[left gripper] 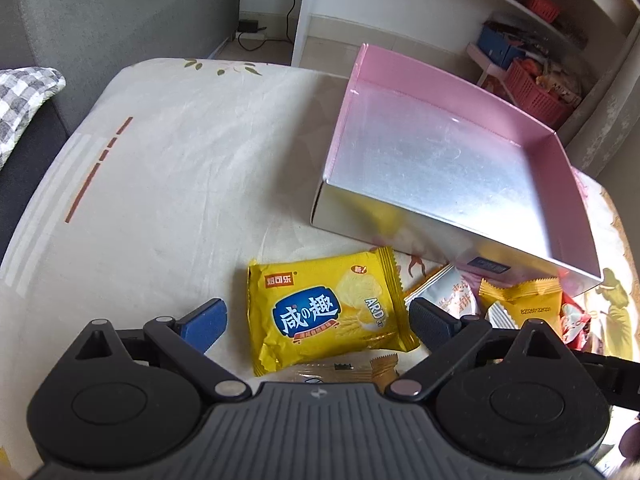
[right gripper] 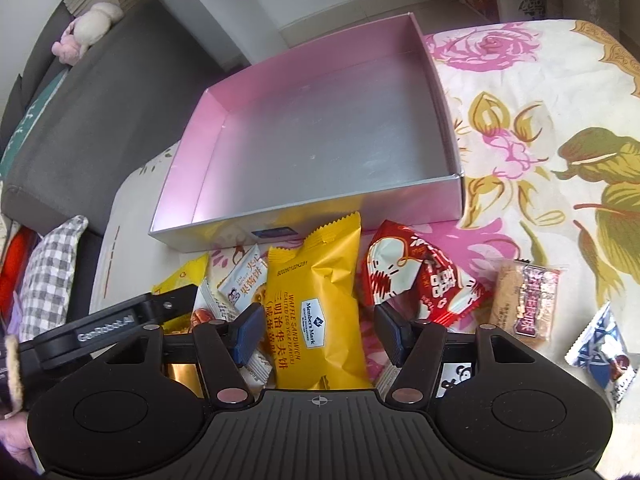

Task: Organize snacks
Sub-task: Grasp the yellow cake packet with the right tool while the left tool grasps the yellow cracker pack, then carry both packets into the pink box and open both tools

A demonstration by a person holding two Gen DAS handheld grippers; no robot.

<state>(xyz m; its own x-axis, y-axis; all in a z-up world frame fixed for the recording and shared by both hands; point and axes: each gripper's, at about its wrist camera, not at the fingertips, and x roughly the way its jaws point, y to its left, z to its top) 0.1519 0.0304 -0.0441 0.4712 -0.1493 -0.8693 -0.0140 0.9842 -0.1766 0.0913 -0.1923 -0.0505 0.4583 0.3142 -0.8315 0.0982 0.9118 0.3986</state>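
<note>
Setting I'm working in: a home living room. Grey sofa (right gripper: 100, 92) with checked cushion (right gripper: 48, 276) and plush toy (right gripper: 90, 30); white shelving (left gripper: 460, 4) holding red baskets (left gripper: 536, 92); bench under a floral cloth (right gripper: 540, 120); power strip (left gripper: 250, 30) on the floor.

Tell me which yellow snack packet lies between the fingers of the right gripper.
The Member's Mark waffle sandwich packet. It lies between the right gripper fingers; the other yellow packet, with the blue label, lies under the left gripper.

Clear-wrapped biscuit (left gripper: 340, 372) mostly hidden under left gripper body. Panda-print packet (right gripper: 456, 380) half covered by right gripper's linkage. Shelf baskets (left gripper: 536, 92) blurred.
</note>
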